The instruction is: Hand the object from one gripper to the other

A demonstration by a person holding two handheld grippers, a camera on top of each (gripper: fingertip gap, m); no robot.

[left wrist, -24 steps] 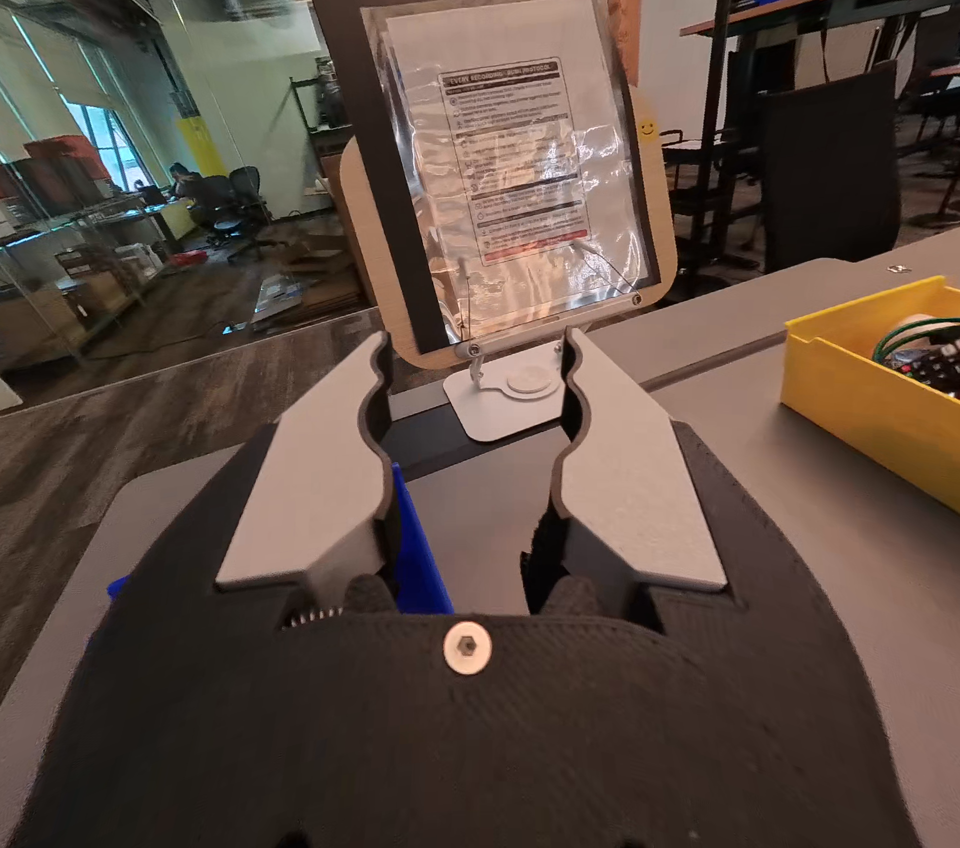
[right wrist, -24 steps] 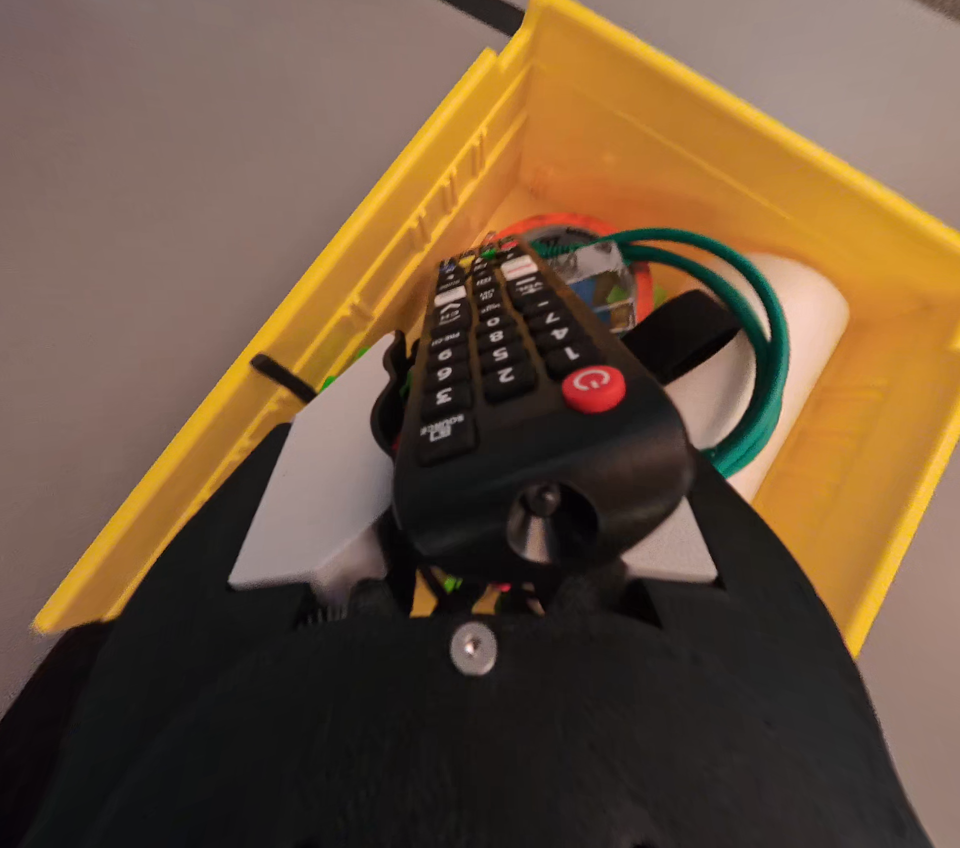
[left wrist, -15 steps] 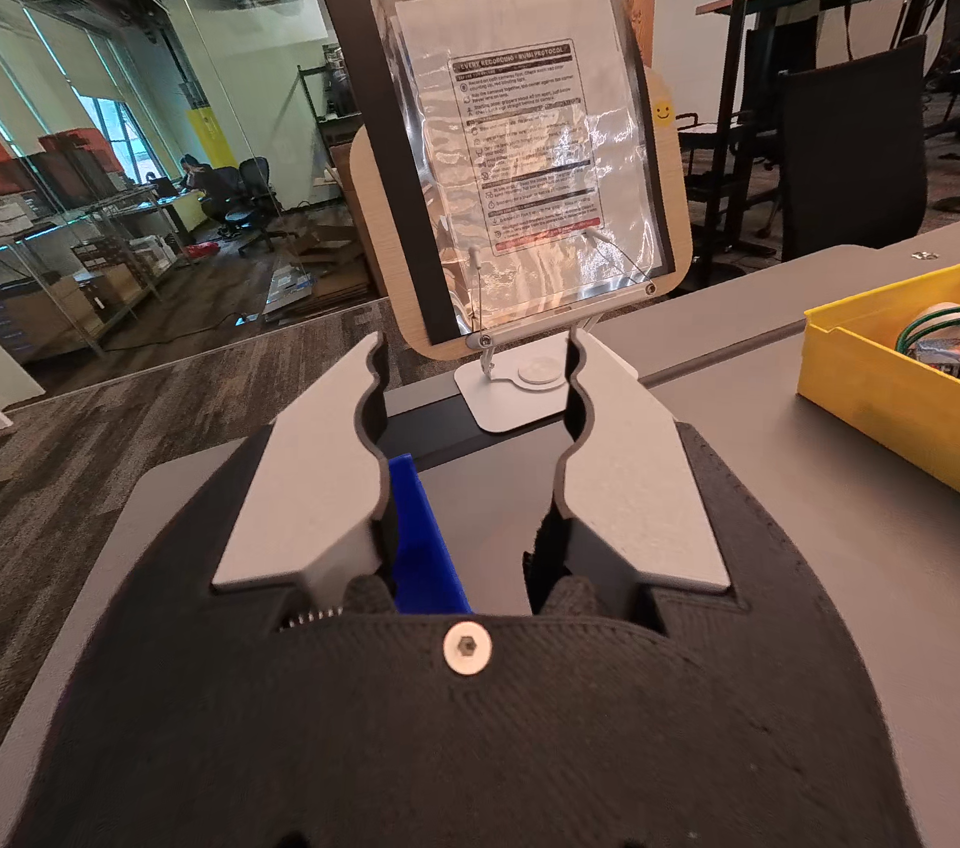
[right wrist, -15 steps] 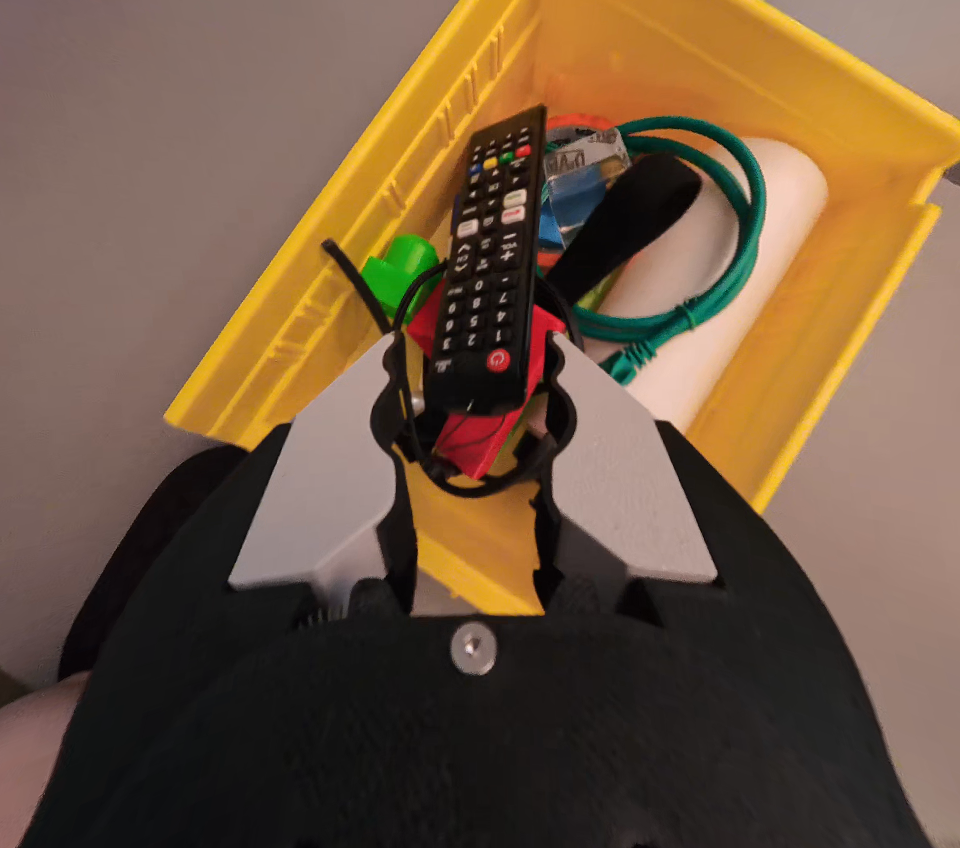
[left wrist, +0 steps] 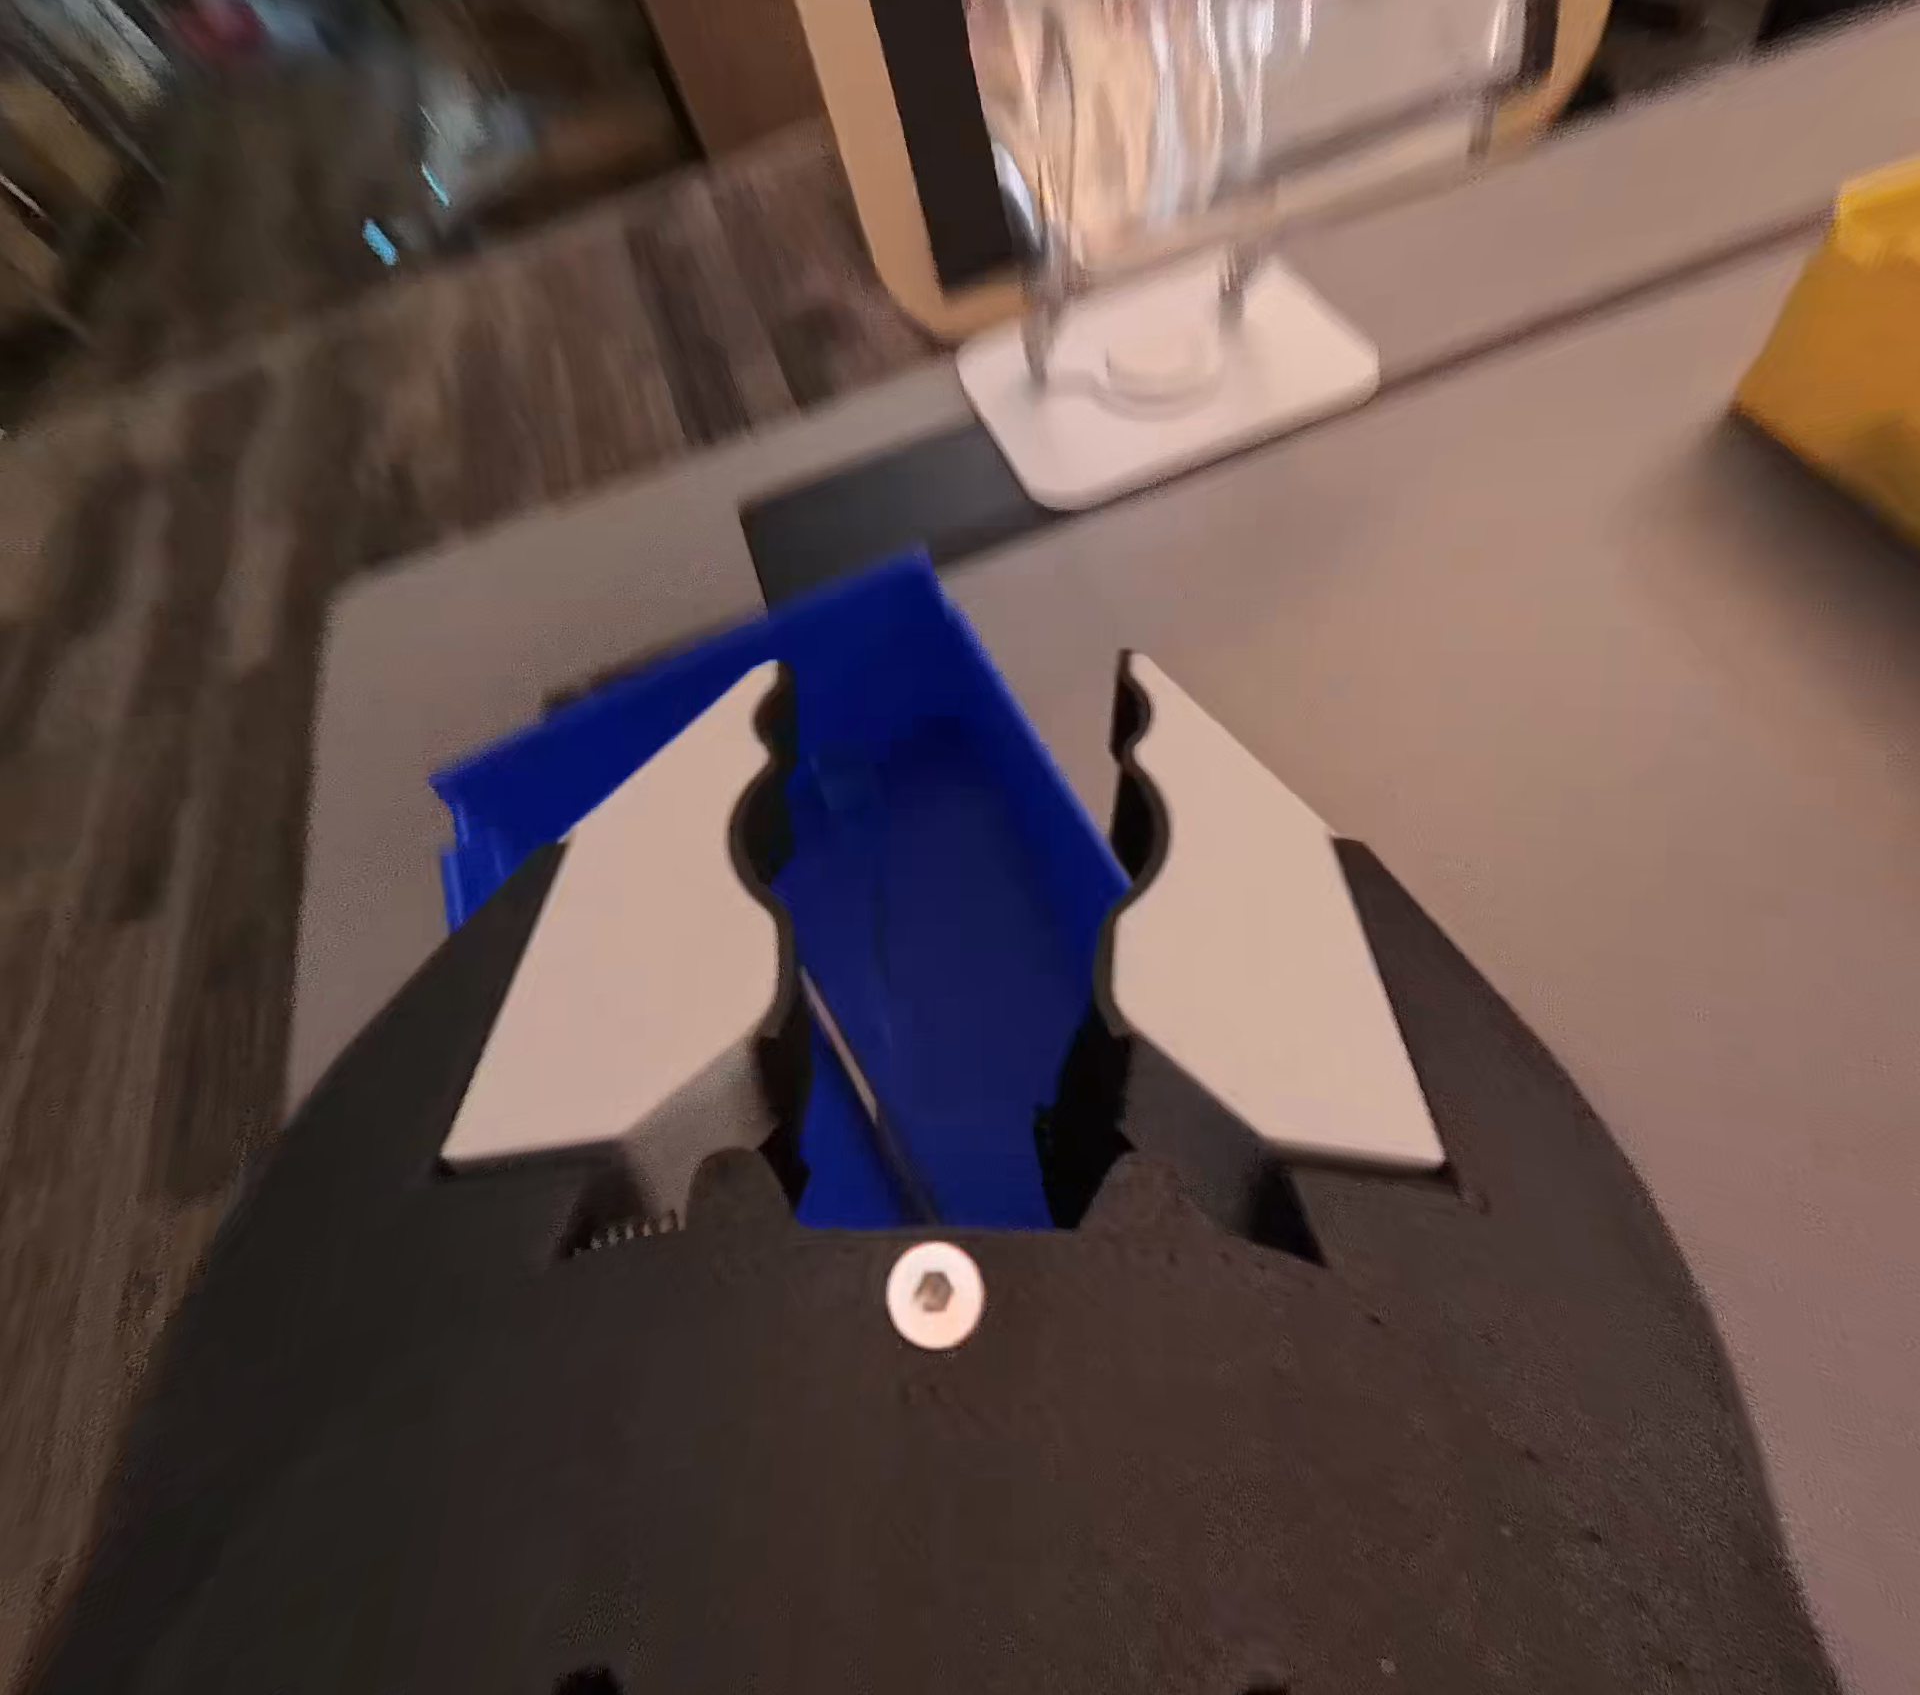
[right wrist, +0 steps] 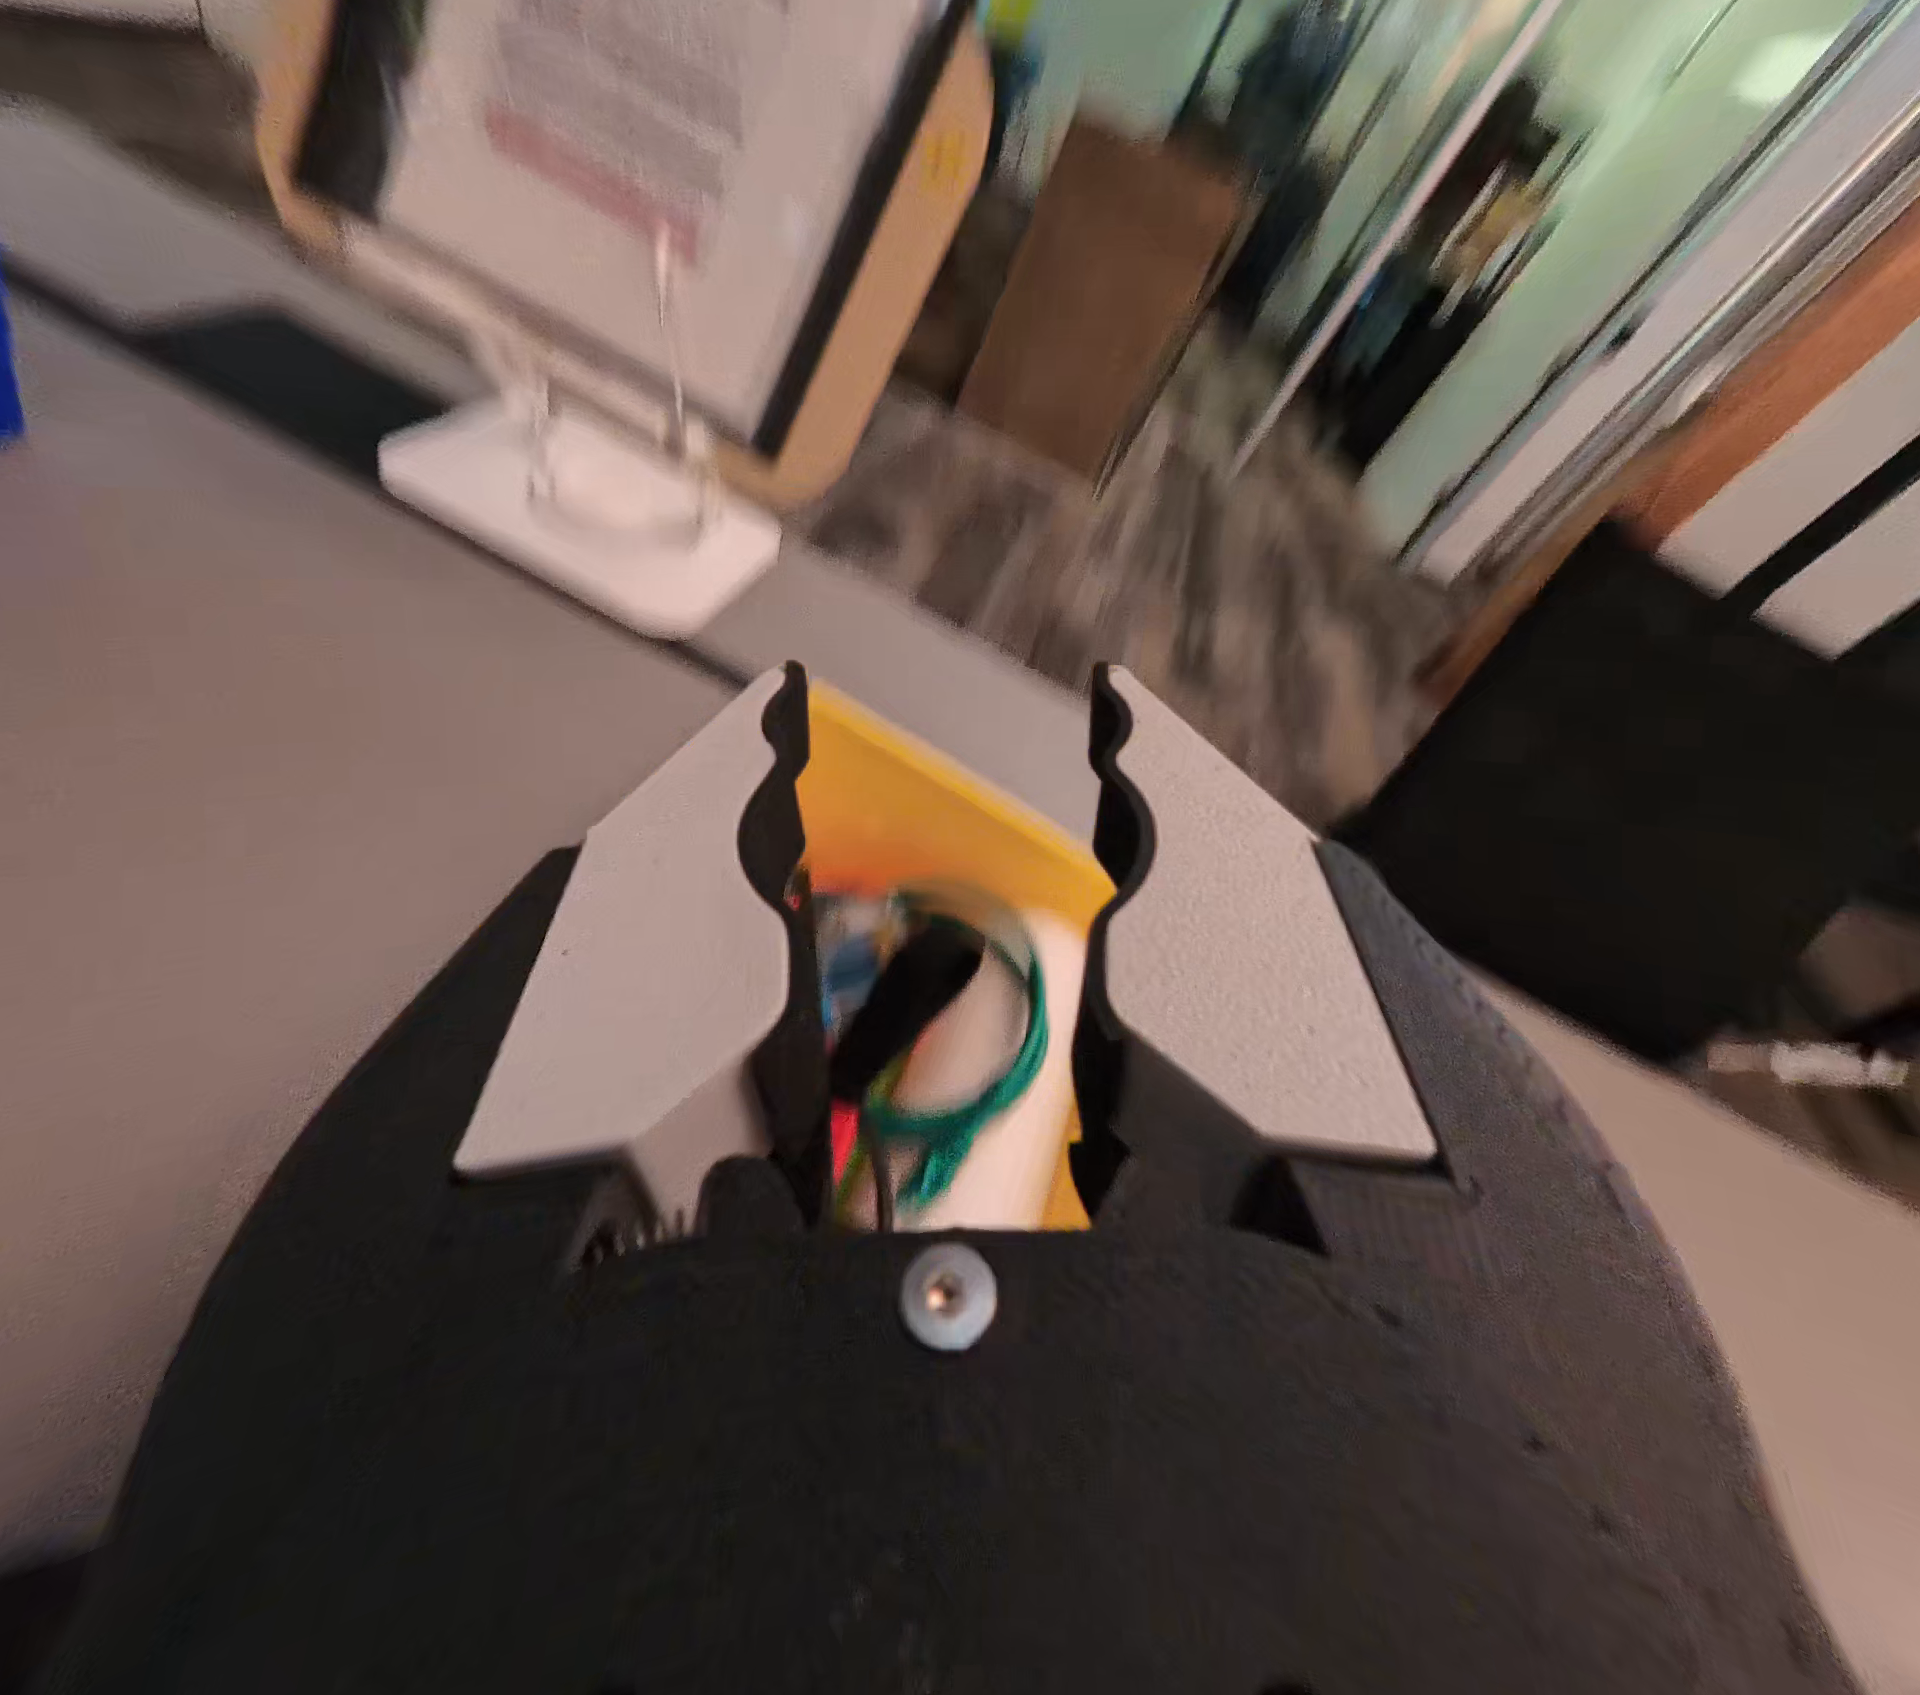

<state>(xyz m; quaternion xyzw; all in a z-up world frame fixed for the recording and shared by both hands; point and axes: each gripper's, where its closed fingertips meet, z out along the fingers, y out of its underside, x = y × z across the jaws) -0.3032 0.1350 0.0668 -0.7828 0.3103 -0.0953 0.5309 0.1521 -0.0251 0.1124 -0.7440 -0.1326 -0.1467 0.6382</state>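
Blue bin sat under the L gripper, whose jaws were spread wide w/ nothing held. R gripper likewise gaped empty above the yellow bin, green cable and white roll visible between its fingers. Task object: can't tell, both views blurred. Sign stand at 12 o'clock on grey table.

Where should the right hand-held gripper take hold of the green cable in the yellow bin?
Judging from the blurred right wrist view, grip the green cable on the arc of its loop where it drapes over the white roll, coming from above. There the loop stands proud of the clutter, so the open right hand-held gripper could straddle it inside the yellow bin.
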